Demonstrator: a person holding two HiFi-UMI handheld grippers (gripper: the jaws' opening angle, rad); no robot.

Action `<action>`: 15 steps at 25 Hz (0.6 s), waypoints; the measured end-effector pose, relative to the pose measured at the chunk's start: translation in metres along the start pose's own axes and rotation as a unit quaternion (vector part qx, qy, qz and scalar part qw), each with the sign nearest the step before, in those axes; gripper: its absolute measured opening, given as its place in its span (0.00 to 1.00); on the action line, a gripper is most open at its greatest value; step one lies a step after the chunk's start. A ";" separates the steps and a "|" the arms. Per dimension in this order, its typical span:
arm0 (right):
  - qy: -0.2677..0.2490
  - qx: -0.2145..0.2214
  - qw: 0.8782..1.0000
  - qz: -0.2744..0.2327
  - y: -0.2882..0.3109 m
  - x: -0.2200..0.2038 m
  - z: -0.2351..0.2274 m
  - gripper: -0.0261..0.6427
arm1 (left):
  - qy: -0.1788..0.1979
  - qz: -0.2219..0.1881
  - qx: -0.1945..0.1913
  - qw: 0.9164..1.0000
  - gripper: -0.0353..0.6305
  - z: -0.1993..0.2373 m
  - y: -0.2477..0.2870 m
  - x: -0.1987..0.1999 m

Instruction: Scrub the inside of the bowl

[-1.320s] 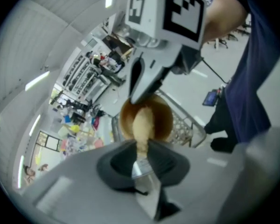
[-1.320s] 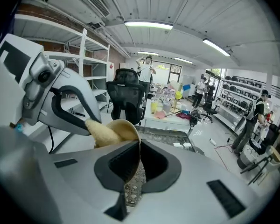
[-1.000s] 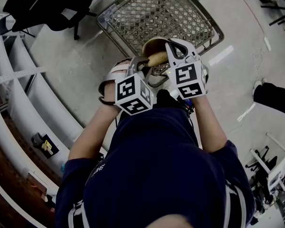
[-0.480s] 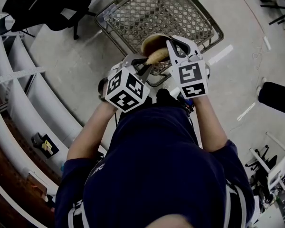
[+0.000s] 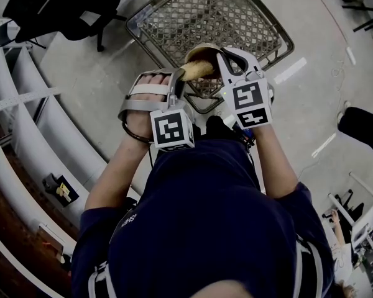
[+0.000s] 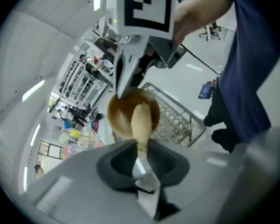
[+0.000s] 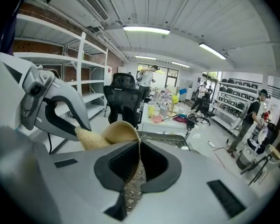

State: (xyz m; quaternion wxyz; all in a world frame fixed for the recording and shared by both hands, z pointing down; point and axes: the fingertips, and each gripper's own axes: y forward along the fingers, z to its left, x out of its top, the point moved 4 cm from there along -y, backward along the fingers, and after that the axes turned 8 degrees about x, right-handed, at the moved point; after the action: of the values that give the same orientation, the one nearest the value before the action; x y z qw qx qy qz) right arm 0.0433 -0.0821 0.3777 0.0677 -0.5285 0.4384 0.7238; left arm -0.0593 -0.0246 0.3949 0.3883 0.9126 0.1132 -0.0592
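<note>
Concrete floor [image 5: 99,85] and a wire basket [image 5: 211,17] lie below a bowl held in the air
Right gripper [image 7: 139,171] has its jaws pinched narrow on the rim of the brown bowl [image 7: 119,130]; left gripper [image 6: 141,160] has its jaws closed on a tan scrubber [image 6: 141,120], whose fluffy end touches the bowl's inside

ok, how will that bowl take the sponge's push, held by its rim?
Probably light: the right gripper carries the bowl by a pinch on one spot of its rim alone. It may pivot in the fingers when the sponge in the left gripper presses its wall. Its rim looks round under the pinch, so likely stiff.
</note>
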 end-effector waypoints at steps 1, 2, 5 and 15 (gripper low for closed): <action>-0.001 0.000 1.000 0.001 0.001 0.000 0.000 0.06 | -0.009 -0.004 -0.018 1.000 0.14 -0.006 0.002 0.002; -0.002 0.001 1.000 0.001 0.001 0.000 0.001 0.06 | -0.033 -0.014 -0.041 0.999 0.14 -0.010 0.003 0.005; -0.003 0.004 1.000 0.001 0.002 0.001 0.004 0.06 | -0.170 -0.062 -0.116 0.977 0.14 -0.011 0.002 0.016; 0.005 0.008 1.000 -0.004 0.005 0.006 0.003 0.06 | -0.375 -0.089 -0.149 0.911 0.14 0.027 0.007 -0.006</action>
State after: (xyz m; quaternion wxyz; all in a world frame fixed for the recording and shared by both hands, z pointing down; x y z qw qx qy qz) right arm 0.0361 -0.0851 0.3759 0.0731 -0.5329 0.4427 0.7174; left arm -0.0644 -0.0497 0.3821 0.5271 0.7409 0.0477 -0.4134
